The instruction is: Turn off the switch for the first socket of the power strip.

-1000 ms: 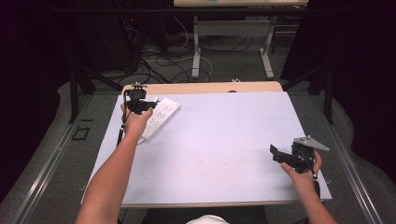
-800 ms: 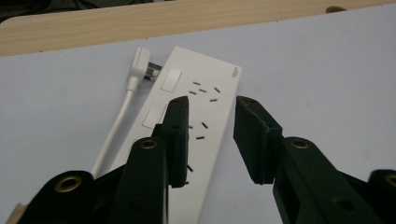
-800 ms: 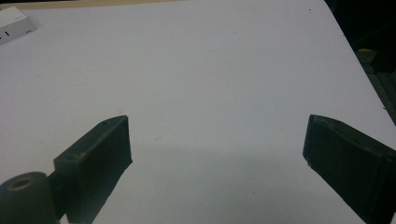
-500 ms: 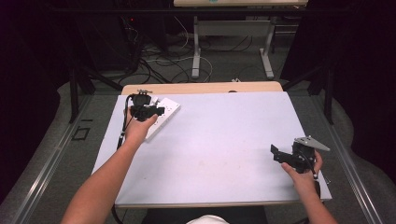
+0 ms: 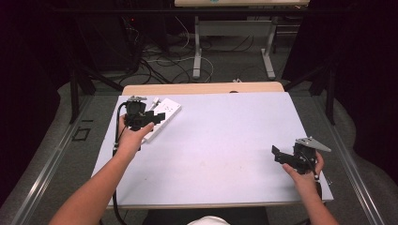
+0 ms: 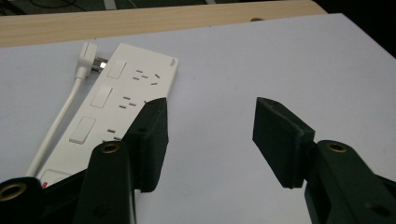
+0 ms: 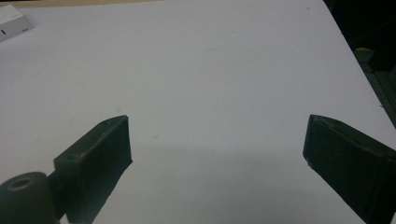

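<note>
High view: a person sits at a table (image 5: 211,154) covered by a pale sheet, a two-jaw gripper in each hand. The left gripper (image 5: 157,117) is at the far left of the table, just above a white power strip (image 5: 165,112). Its jaws have just been opening and now stand about half apart, with nothing between them. In the left gripper view, its left jaw overlaps the near edge of the power strip while the right jaw hangs over bare sheet; whether the left jaw touches the strip is hard to tell from this angle.

The right gripper (image 5: 277,153) is at the near right of the table, well apart from the strip. In the right gripper view its jaws stand wide apart over bare sheet, holding nothing.

The power strip (image 6: 116,102) lies flat and aslant at the far left corner of the sheet, close to the wooden table edge (image 6: 154,21). It is a long white bar with a row of rectangular rocker switches, each beside a group of socket slots. A white plug (image 6: 88,58) sits at its far end, with a white cord (image 6: 56,126) running along its left side. A tiny mark near the far corner may be a brand logo, too small to read. A spot of red shows at its near end.
</note>
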The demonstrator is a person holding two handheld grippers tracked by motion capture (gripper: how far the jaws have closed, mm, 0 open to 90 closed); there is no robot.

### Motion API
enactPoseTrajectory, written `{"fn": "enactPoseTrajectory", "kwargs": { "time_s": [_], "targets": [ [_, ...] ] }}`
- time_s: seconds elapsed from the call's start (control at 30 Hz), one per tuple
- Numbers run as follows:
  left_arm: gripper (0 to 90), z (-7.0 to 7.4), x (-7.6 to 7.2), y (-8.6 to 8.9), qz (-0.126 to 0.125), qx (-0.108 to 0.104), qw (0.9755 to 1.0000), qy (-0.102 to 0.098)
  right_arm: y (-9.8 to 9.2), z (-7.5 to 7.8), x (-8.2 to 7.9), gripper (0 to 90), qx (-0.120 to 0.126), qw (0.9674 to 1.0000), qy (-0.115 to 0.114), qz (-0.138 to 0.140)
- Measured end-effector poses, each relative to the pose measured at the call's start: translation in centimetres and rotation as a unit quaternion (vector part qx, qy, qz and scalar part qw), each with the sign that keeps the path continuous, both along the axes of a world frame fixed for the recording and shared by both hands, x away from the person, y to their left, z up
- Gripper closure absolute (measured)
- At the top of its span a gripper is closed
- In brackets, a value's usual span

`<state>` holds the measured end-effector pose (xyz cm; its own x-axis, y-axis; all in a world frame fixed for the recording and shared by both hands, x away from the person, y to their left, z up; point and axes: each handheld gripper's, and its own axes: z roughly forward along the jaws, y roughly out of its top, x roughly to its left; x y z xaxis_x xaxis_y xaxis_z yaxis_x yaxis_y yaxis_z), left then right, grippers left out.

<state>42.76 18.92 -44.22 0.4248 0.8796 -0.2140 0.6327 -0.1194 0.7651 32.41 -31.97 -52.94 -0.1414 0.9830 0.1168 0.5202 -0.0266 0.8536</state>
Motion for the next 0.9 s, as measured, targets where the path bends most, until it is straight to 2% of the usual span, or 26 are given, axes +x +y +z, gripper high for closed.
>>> {"fn": "enactPoseTrajectory", "kwargs": {
  "time_s": [0.2, 0.4, 0.5, 0.6, 0.73, 0.9],
  "targets": [
    [41.1, 0.4, -1.6, 0.2, -0.011, -0.018, 0.9996, -0.021, 0.1, 0.0, 0.0, 7.2, 0.002, 1.0, -0.006, 0.001],
    [37.9, 0.3, -2.9, 0.4, -0.022, -0.03, 0.9989, -0.028, 0.1, 0.0, 0.0, 7.2, 0.001, 1.0, -0.003, 0.0],
    [36.2, 0.2, -3.6, 0.9, -0.023, -0.025, 0.9988, -0.034, 0.0, -0.1, 0.0, 7.2, -0.002, 1.0, -0.006, 0.002],
    [34.8, 0.3, -4.3, 1.4, -0.028, -0.008, 0.9985, -0.046, -0.1, 0.0, 0.0, 7.2, -0.002, 1.0, -0.006, 0.001],
    [33.4, 0.0, -5.4, 2.0, -0.018, -0.02, 0.9985, -0.048, -0.1, 0.0, -0.1, 7.2, -0.002, 1.0, -0.003, 0.0],
    [27.5, -0.9, -6.8, 2.7, -0.006, -0.02, 0.9985, -0.05, 0.0, 0.0, -0.1, 7.2, -0.002, 1.0, -0.003, 0.0]
  ]
}}
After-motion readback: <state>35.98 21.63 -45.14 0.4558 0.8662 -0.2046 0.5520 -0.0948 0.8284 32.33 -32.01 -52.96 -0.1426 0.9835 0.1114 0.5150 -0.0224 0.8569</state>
